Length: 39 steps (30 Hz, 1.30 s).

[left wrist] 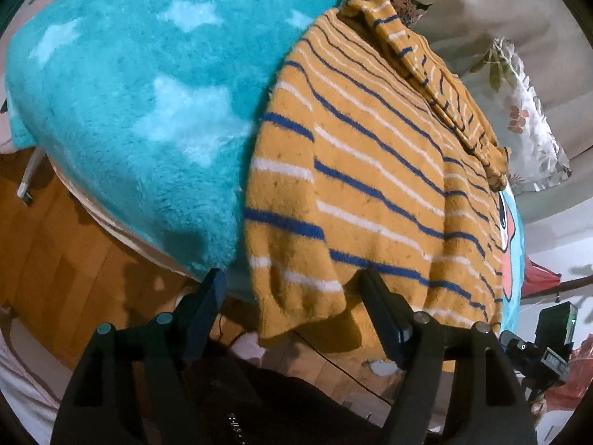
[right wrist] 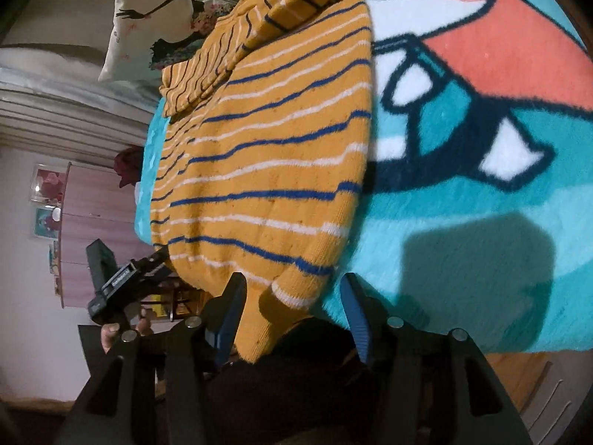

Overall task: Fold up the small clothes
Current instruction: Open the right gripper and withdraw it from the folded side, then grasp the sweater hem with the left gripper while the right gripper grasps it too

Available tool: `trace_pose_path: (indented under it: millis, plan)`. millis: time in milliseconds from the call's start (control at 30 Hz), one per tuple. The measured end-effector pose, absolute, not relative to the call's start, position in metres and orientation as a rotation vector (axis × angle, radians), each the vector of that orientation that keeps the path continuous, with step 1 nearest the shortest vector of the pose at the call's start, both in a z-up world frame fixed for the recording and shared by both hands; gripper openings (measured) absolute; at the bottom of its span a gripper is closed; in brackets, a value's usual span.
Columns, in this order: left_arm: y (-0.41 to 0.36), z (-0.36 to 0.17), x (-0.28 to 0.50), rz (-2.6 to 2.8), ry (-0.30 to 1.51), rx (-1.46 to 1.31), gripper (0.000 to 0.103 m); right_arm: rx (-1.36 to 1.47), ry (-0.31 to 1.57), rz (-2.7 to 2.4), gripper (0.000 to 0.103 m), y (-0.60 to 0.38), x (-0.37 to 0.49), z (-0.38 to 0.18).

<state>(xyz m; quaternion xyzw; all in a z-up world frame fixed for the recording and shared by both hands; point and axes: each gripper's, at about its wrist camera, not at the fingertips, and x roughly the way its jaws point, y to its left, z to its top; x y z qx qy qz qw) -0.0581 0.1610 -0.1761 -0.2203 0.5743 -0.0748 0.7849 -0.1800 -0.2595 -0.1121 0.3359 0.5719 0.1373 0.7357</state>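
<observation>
A mustard-yellow sweater [left wrist: 370, 170] with blue and white stripes lies flat on a fluffy teal blanket [left wrist: 141, 111], its sleeves folded in near the far end. Its near hem hangs over the blanket's edge. My left gripper [left wrist: 292, 282] is open, its fingers straddling the sweater's hanging left hem corner without closing on it. In the right wrist view the sweater [right wrist: 267, 155] lies left of a cartoon face on the blanket [right wrist: 463, 222]. My right gripper [right wrist: 292, 289] is open, its fingers on either side of the right hem corner.
A wooden floor [left wrist: 55, 259] lies below the blanket's edge. Floral pillows [left wrist: 526, 118] sit beyond the sweater. The other gripper [right wrist: 118, 285] shows at the left of the right wrist view, near a pink wall with pictures.
</observation>
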Motion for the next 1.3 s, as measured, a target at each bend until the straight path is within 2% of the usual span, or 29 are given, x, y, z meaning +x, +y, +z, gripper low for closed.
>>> trace_pose_path:
  millis: [33,100,133,167,233,267,300,333,367,467,667,933,1100,1233,1300]
  plan:
    - [0.159,-0.173,-0.059,-0.161,1.241,-0.472,0.072,0.745,1.258,0.31,0.06,-0.262,-0.182,-0.112]
    - [0.156,-0.168,-0.061,-0.167,1.252,-0.452,0.047,0.751,1.266,0.32,0.06,-0.259,-0.18,-0.112]
    - [0.151,-0.165,-0.061,-0.178,1.263,-0.433,0.031,0.758,1.271,0.333,0.06,-0.257,-0.18,-0.112]
    - [0.15,-0.162,-0.061,-0.178,1.265,-0.417,0.022,0.77,1.289,0.359,0.06,-0.252,-0.179,-0.113]
    - [0.145,-0.154,-0.061,-0.172,1.261,-0.381,0.014,0.755,1.315,0.363,0.06,-0.242,-0.178,-0.116]
    - [0.147,-0.152,-0.061,-0.167,1.261,-0.385,0.012,0.743,1.33,0.359,0.06,-0.238,-0.177,-0.12]
    - [0.147,-0.149,-0.061,-0.164,1.259,-0.394,0.012,0.755,1.339,0.364,0.051,-0.233,-0.176,-0.125]
    - [0.149,-0.143,-0.062,-0.165,1.252,-0.412,0.011,0.767,1.347,0.365,0.038,-0.23,-0.175,-0.128]
    - [0.15,-0.139,-0.064,-0.163,1.246,-0.422,0.011,0.761,1.363,0.358,0.007,-0.227,-0.175,-0.13]
    - [0.156,-0.116,-0.07,-0.161,1.211,-0.452,0.011,0.706,1.358,0.371,0.007,-0.221,-0.174,-0.124]
    - [0.158,-0.065,-0.053,-0.177,1.11,-0.542,0.011,0.675,1.182,0.459,0.006,-0.229,-0.166,-0.058]
    - [0.127,-0.021,0.071,-0.238,0.994,-0.469,0.011,0.722,0.984,0.466,0.006,-0.258,-0.081,0.002]
    - [0.1,-0.043,0.16,-0.233,1.014,-0.391,0.011,0.799,0.967,0.381,0.007,-0.286,0.008,-0.006]
    - [0.084,-0.088,0.217,-0.221,1.087,-0.329,0.013,0.845,1.01,0.241,0.008,-0.304,0.067,-0.042]
    - [0.084,-0.103,0.233,-0.218,1.113,-0.343,0.018,0.871,1.042,0.19,0.009,-0.31,0.089,-0.063]
